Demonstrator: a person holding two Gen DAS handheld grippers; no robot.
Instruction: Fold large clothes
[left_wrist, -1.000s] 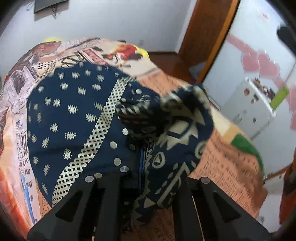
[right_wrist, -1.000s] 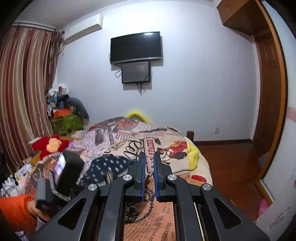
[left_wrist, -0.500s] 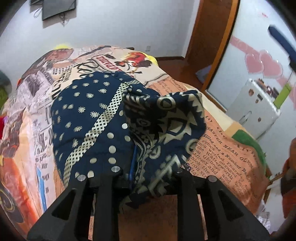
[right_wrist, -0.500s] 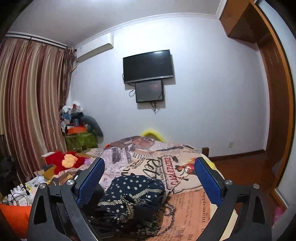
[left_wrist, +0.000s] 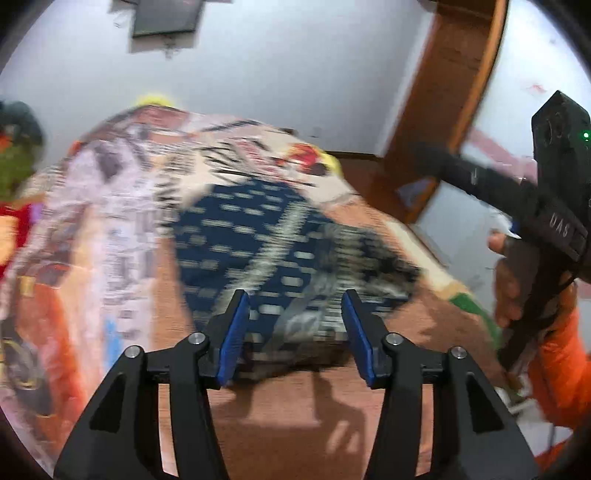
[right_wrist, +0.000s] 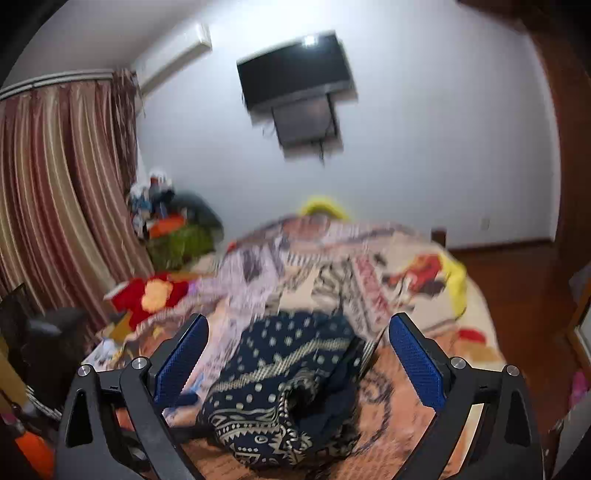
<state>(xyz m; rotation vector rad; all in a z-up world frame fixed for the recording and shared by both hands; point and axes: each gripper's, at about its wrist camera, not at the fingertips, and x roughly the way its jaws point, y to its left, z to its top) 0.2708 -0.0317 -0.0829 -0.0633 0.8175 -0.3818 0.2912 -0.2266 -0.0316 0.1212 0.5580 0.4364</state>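
A navy garment with cream dots and geometric borders (left_wrist: 266, 240) (right_wrist: 288, 369) lies folded in a heap on the printed bedspread (left_wrist: 110, 229) (right_wrist: 406, 273). My left gripper (left_wrist: 295, 317) hangs above its near edge; its jaws are opening and nothing is between the blue pads. My right gripper (right_wrist: 295, 354) stands wide open over the garment, touching nothing. In the left wrist view the right gripper's body (left_wrist: 554, 214) shows at the right, held by a hand with an orange sleeve (left_wrist: 561, 369).
The bed's right edge drops to a wooden floor (right_wrist: 517, 273) and a door frame (left_wrist: 443, 110). Striped curtains (right_wrist: 55, 203), a cluttered pile (right_wrist: 173, 229) and a red plush toy (right_wrist: 155, 295) flank the left. A TV (right_wrist: 295, 81) hangs on the far wall.
My left gripper let go of the garment's patterned end, which dropped onto the heap, and pulled back and up. The right gripper went from shut to wide open and tipped down toward the garment.
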